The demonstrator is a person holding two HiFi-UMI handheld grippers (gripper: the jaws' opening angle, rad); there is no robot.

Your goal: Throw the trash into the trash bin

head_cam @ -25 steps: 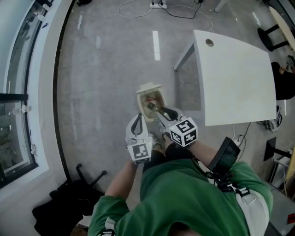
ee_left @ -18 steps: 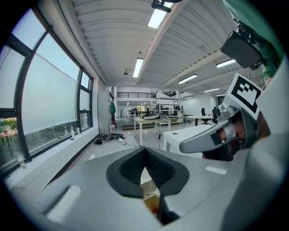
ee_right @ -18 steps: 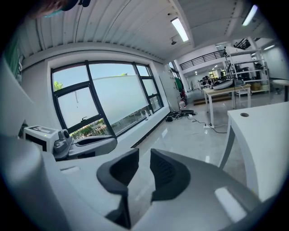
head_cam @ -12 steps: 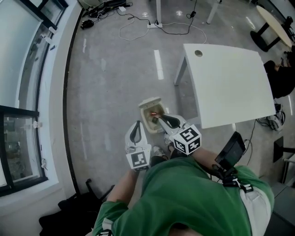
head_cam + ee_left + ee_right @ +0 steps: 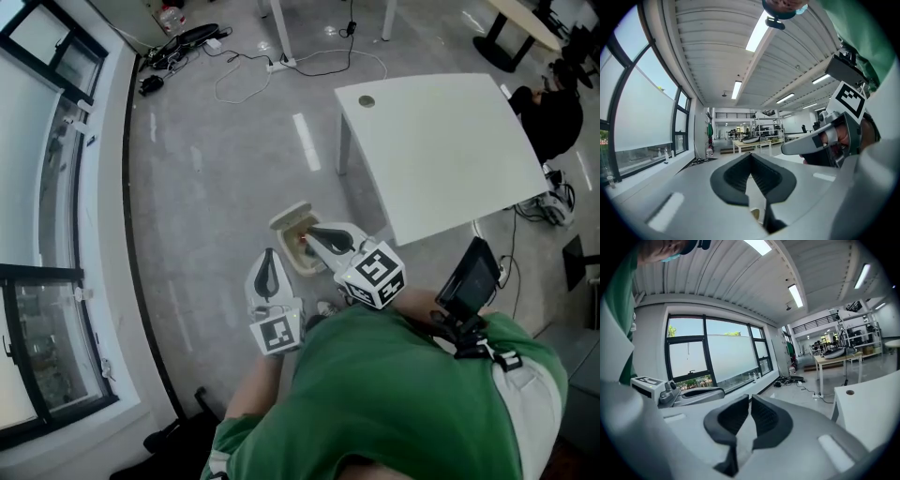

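Note:
The beige trash bin (image 5: 285,221) stands open on the grey floor beside the table leg, with a red scrap (image 5: 302,238) inside it. My right gripper (image 5: 311,231) hangs high over the bin's mouth. Its jaws are closing, almost together, with nothing between them (image 5: 749,397). My left gripper (image 5: 269,253) is held just left of the bin at about the same height, shut and empty (image 5: 750,155). Both point roughly level into the room. Each gripper shows in the other's view: the right gripper (image 5: 806,145) and the left gripper (image 5: 696,393).
A white table (image 5: 441,150) stands right of the bin. Cables and a power strip (image 5: 272,64) lie on the floor beyond. A window wall (image 5: 56,187) runs along the left. A dark bag (image 5: 178,439) lies near the person's feet.
Both grippers have risen away from the bin, which now looks smaller and farther below. The head view has swung so more of the far floor and table shows.

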